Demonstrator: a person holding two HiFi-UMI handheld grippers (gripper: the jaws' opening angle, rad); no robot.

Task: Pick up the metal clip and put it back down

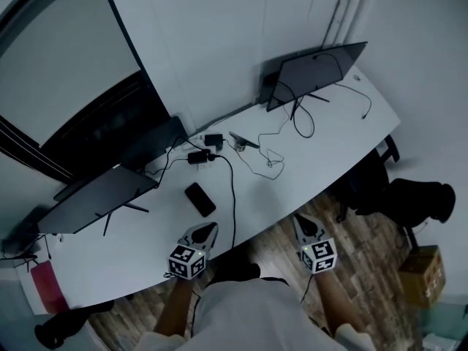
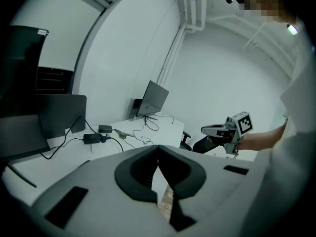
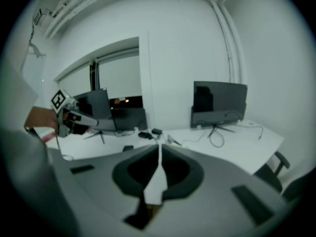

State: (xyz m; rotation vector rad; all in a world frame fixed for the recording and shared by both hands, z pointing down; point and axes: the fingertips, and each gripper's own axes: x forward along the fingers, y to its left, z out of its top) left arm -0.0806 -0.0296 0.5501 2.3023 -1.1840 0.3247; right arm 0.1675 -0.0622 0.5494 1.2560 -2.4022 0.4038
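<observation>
Here, curved white desk (image 1: 344,134), plank floor (image 1: 365,247), left claw (image 2: 158,147) and right claw (image 3: 159,146) both pressed together.

Person: white short-sleeved top (image 1: 248,309), loose fit. Left gripper (image 1: 208,229) and right gripper (image 1: 299,220), same build: light grey plastic shell (image 2: 94,179), black pads (image 2: 132,174) lining a heart-shaped cut-out, black rectangular insets (image 2: 66,206) on top. Each carries a white cube (image 1: 186,260) with black square markers. Thin dark cable (image 1: 306,289) hangs under the right one.
</observation>
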